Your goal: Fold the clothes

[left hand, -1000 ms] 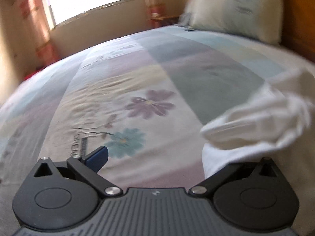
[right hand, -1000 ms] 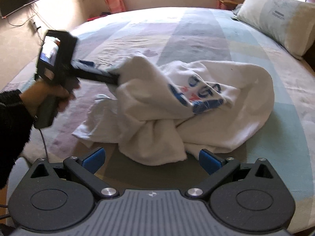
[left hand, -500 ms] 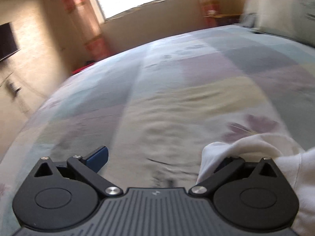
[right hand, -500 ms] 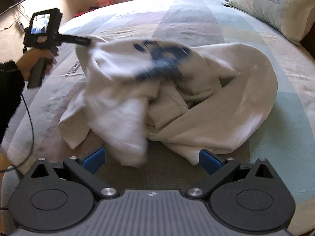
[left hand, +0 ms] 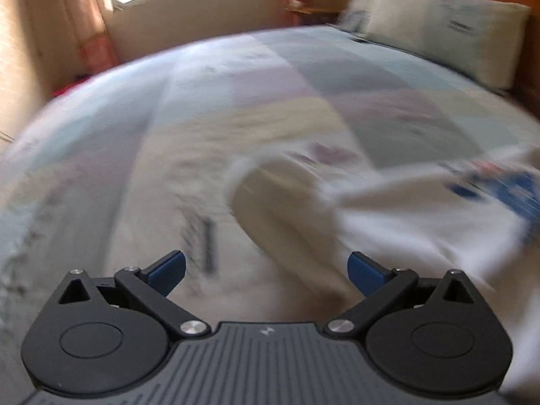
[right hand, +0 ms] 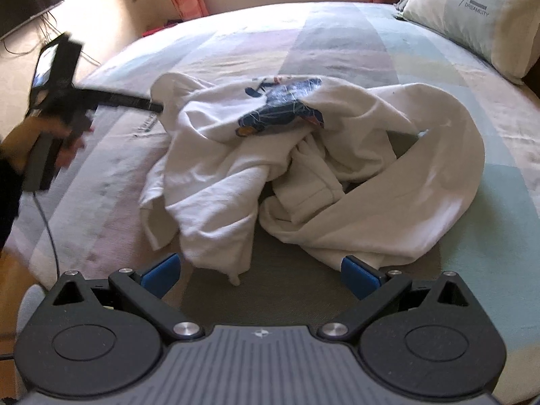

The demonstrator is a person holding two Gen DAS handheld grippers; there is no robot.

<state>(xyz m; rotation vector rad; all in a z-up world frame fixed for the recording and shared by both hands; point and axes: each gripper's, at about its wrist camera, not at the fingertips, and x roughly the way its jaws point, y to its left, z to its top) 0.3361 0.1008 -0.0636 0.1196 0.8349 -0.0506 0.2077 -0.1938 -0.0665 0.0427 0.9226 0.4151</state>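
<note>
Patchwork bed [right hand: 354, 33] — white sweatshirt [right hand: 337, 175] just released by left hand-held gripper [left hand: 266, 268], now open; right hand-held gripper [right hand: 258, 275] open too — still crumpled ahead.

From my feed, the crumpled shirt [right hand: 303, 155] sits mid-bed [right hand: 337, 40], pillow [right hand: 479, 17] behind right, left tool [right hand: 158, 106] at its left edge.
</note>
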